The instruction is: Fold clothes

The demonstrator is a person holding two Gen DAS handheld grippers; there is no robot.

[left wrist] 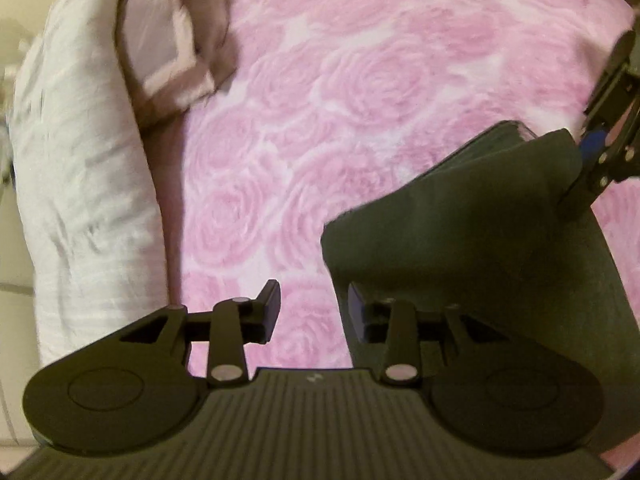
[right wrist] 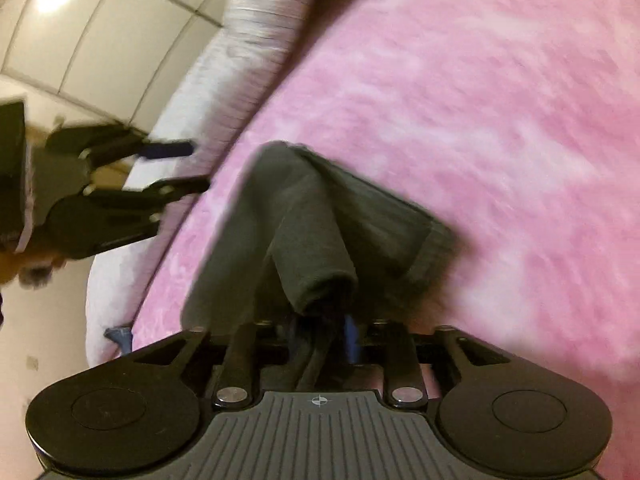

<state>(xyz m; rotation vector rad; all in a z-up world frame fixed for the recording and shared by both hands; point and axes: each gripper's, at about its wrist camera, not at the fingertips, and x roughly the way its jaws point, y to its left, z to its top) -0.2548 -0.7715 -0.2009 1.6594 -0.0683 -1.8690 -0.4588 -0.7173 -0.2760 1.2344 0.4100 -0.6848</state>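
One dark garment [right wrist: 304,216], bunched, ribbed cuff

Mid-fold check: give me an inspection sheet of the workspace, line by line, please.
Surface: pink rose-pattern blanket covers the bed.
Job's things: dark green garment, one end lifted off the blanket, partly folded over itself.
Clutter: white pillow and beige pillow at the bed's edge.
Grippers: right tool shut on the garment; left tool open, holding nothing, its right finger at the garment's edge.
Cables: nothing seen.
Surroundings: tiled floor beside the bed; both views are motion-blurred.
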